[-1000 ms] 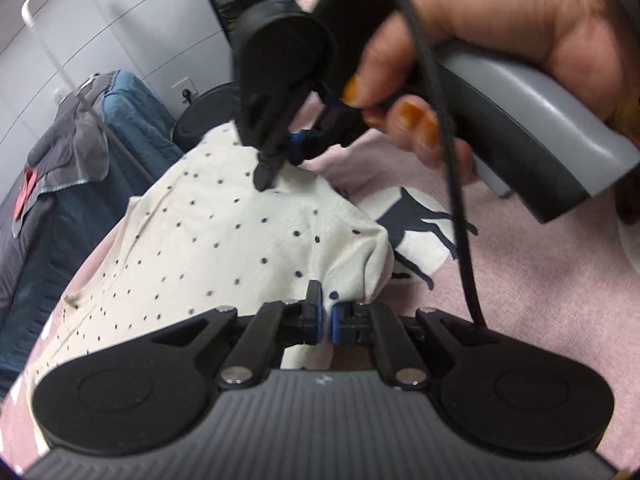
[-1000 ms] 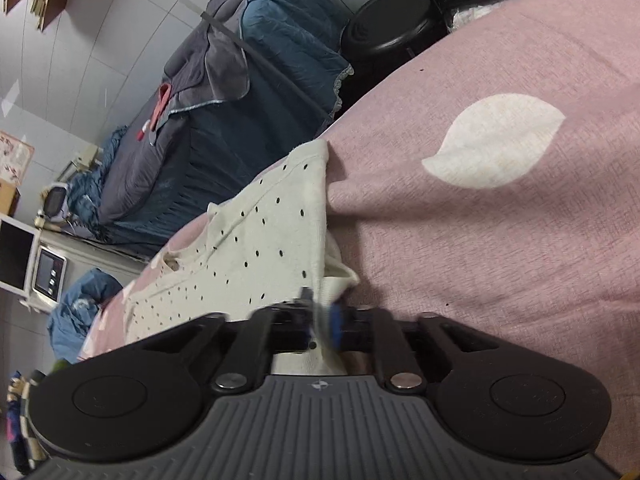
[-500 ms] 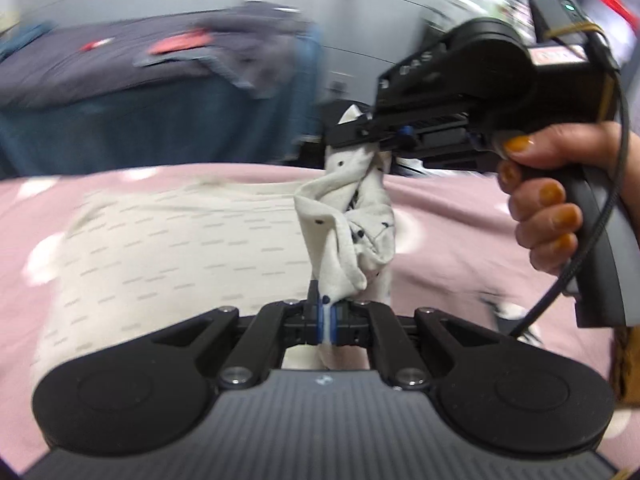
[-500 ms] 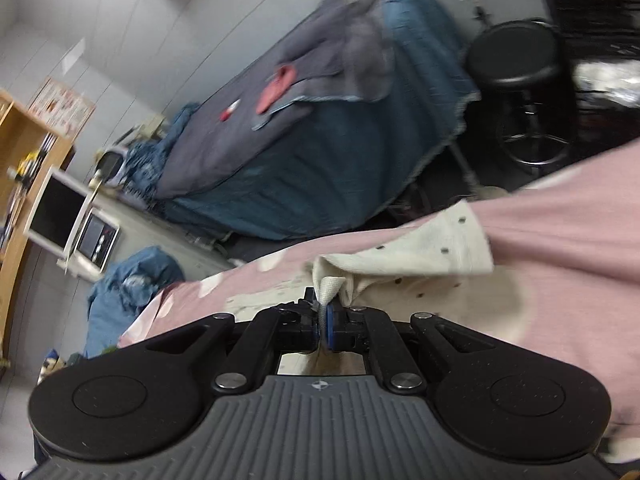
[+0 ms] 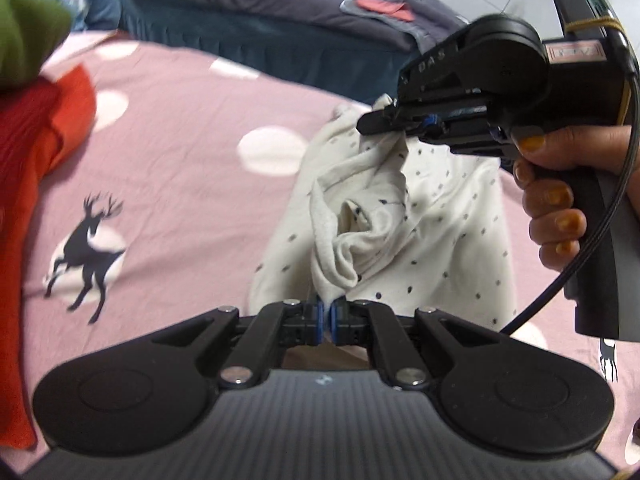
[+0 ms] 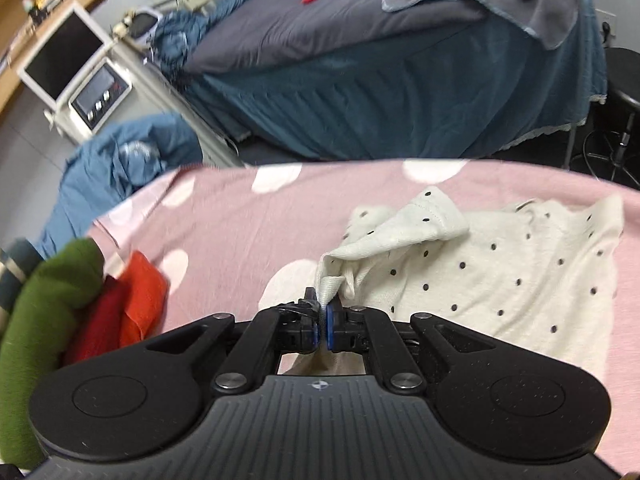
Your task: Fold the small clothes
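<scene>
The cream garment (image 5: 436,240) (dark polka dots, bunched into folds along one edge) lies on the pink bedsheet (image 5: 180,168), well apart from the red and green clothes pile (image 6: 80,304). The left gripper (image 5: 327,316) is pressed together on a garment edge. The right gripper (image 6: 322,322) pinches another fold of it.

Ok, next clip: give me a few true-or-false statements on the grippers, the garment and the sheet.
1. Both grippers are shut on the dotted top. True: left gripper, right gripper.
2. The top lies flat and fully spread. False: one edge is lifted and bunched.
3. The sheet is plain blue. False: pink with white spots and deer.
4. Red clothes lie on the sheet. True.
</scene>
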### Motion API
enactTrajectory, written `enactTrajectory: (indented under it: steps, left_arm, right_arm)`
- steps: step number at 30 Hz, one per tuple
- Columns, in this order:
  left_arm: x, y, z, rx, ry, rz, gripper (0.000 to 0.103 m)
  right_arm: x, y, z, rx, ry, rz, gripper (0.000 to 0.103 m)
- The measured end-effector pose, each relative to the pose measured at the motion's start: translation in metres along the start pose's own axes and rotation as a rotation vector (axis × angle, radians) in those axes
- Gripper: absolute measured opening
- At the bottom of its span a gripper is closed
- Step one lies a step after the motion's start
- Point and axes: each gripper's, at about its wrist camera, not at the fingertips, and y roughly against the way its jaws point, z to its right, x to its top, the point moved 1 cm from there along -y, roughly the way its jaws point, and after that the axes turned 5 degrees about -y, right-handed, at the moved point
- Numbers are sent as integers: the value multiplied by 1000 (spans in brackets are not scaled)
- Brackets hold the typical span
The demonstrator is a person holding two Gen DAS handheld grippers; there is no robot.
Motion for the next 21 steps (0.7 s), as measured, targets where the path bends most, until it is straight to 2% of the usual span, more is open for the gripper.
enactTrajectory:
  steps: [3,5,7,8,13,17,21]
  left_arm:
    - [-5,-4,-9,1,3,-22,5]
    - [-9,-5,-14,14,0,-42,12]
    - [-15,-3,-22,50,1,-55,22]
    - [-17,-1,-27,66,12,-58,23]
    - [-17,5,-53,127,94,-42,23]
    - [-12,14,-58,90,131,4,23]
    - [-4,13,-39,43,81,25,23]
  right_arm:
    - [-6,-17,-12,-26,33,-31,9]
    - [-11,-22,-14,-34,32,-42,28]
    - [-14,-23,-16,-28,17,-37,37]
    - [-16,-22,-17,-24,17,-22,39]
    - [-25,1,-25,-34,93,85,39]
    - [-39,25,-25,-97,248,128,39]
    - [-53,34,-12,-171,331,117,38]
